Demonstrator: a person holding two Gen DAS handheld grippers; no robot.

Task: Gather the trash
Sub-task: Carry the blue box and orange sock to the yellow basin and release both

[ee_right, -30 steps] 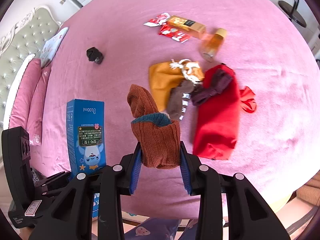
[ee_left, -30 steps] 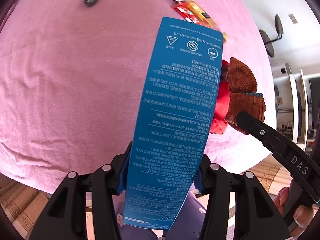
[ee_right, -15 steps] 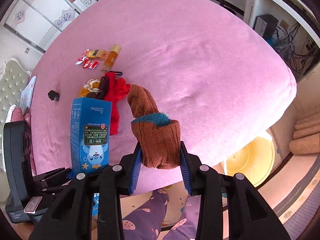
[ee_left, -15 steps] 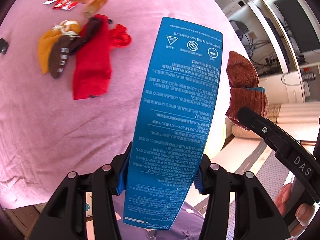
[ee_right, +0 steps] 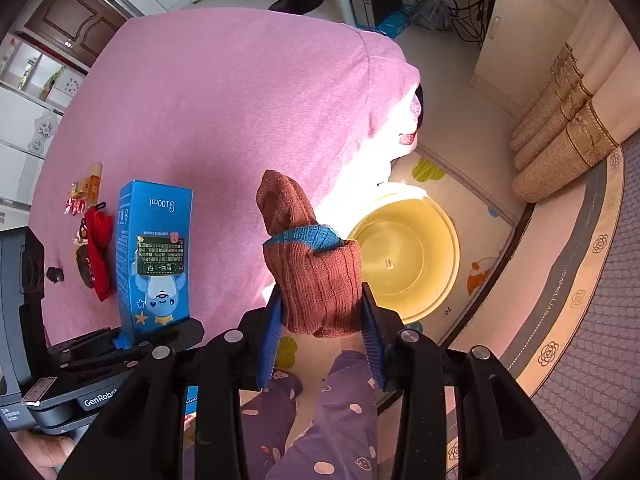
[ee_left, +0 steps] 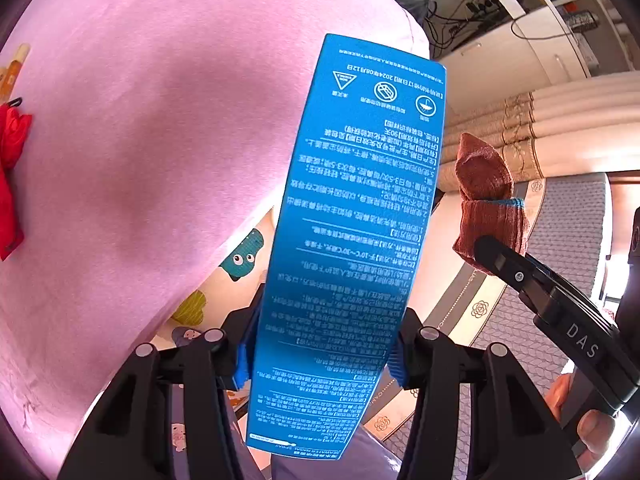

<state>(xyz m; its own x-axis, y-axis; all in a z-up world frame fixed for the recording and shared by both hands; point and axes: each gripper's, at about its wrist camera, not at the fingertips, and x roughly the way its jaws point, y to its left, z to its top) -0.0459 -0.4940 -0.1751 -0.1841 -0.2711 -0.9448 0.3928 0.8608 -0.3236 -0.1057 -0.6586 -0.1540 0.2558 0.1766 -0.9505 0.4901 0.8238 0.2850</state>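
My left gripper [ee_left: 320,344] is shut on a tall blue carton [ee_left: 352,240], held upright off the corner of the pink bed [ee_left: 140,140]. The carton also shows in the right wrist view [ee_right: 154,256]. My right gripper [ee_right: 320,336] is shut on a folded brown sock with a blue cuff [ee_right: 312,268]. The sock hangs over the floor beside a round yellow basin [ee_right: 404,252]. The sock and right gripper also show in the left wrist view [ee_left: 488,200]. The basin holds one tiny scrap.
On the far side of the bed lie red and brown clothes [ee_right: 96,248], snack wrappers [ee_right: 76,200], an amber bottle [ee_right: 95,180] and a small black object [ee_right: 55,274]. Rolled mats [ee_right: 560,136] and a patterned rug [ee_right: 592,320] are at the right. My purple-trousered legs [ee_right: 328,420] are below.
Both grippers have swung right, away from the bed's middle to its corner. The clothes pile has slid far left and the yellow basin on the floor has come close under the sock.
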